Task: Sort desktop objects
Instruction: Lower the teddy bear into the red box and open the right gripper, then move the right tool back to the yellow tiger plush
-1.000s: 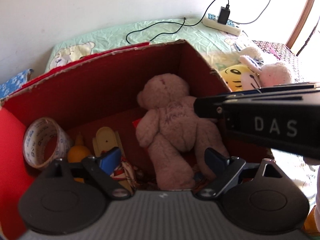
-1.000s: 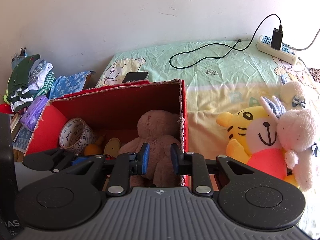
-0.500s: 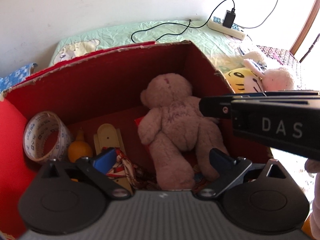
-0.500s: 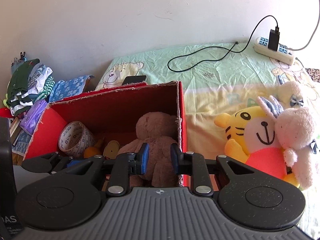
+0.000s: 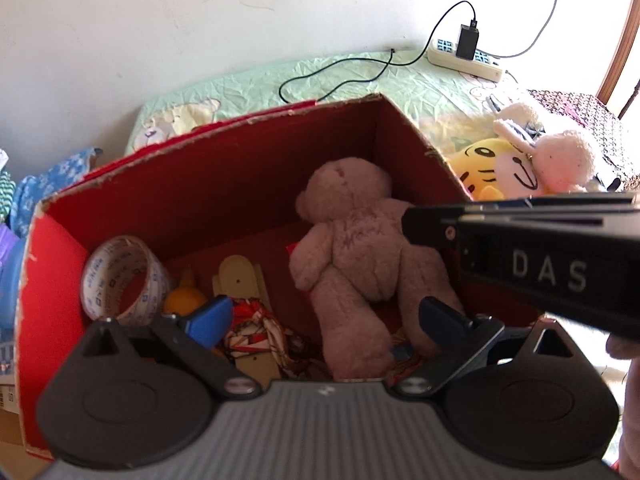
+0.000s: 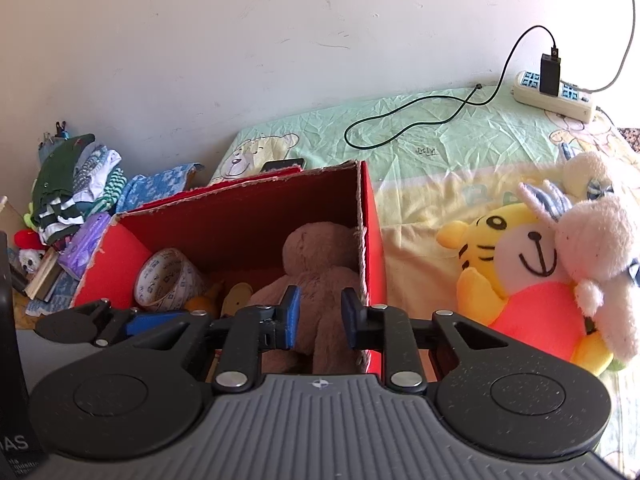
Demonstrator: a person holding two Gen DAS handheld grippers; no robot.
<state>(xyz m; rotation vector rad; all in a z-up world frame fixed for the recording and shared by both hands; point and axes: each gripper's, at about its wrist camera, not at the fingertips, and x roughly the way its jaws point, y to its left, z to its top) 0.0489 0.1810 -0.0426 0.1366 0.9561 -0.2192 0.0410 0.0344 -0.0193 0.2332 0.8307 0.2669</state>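
A red cardboard box (image 5: pixel 200 172) holds a brown teddy bear (image 5: pixel 360 240) lying face down, a roll of printed tape (image 5: pixel 120 276), a yellow wooden piece (image 5: pixel 240 280), a small orange toy (image 5: pixel 184 300) and a patterned cloth (image 5: pixel 256 320). My left gripper (image 5: pixel 324 316) hangs over the box's near side, open wide, with the bear's legs below and between its blue pads, untouched. My right gripper (image 6: pixel 320 316) hovers above the box's right wall (image 6: pixel 372 240), its pads a narrow gap apart with nothing in them. A yellow tiger plush (image 6: pixel 520 272) and a pink rabbit plush (image 6: pixel 600 248) lie on the sheet to the right.
The right gripper's black body (image 5: pixel 540 264) crosses the left wrist view over the box's right corner. A power strip (image 6: pixel 552 96) with a black cable (image 6: pixel 400 128) lies on the green sheet by the wall. Folded clothes (image 6: pixel 76 184) and books pile up left of the box.
My left gripper's jaws have spread wider above the teddy bear's legs. The right gripper's narrow gap is the same, and both views have shifted only slightly.
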